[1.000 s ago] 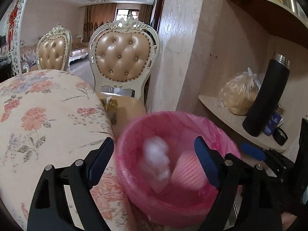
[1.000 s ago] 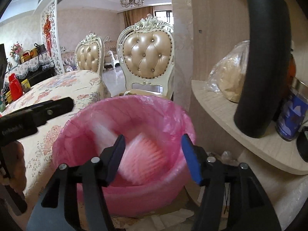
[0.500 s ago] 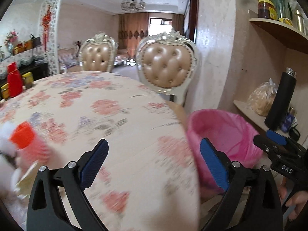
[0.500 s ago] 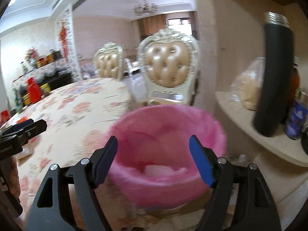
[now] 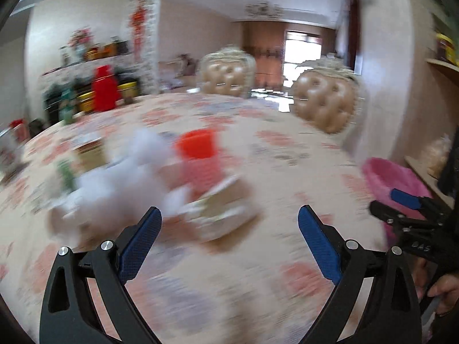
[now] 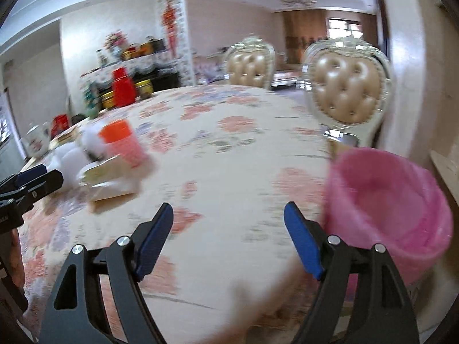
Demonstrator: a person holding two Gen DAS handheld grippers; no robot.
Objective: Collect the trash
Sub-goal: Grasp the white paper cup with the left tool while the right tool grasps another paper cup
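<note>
Trash is lying blurred on the floral bench while left gripper is gaping empty and right gripper jaws are opening empty.

The round table wears a matt floral cloth, and near its left edge lie soft white tissue wads, a ribbed translucent orange plastic cup and flat paper or card packaging. A thin, glossy pink plastic liner covers the bin. The chair backs are shiny buttoned leather in glossy pale frames.
</note>
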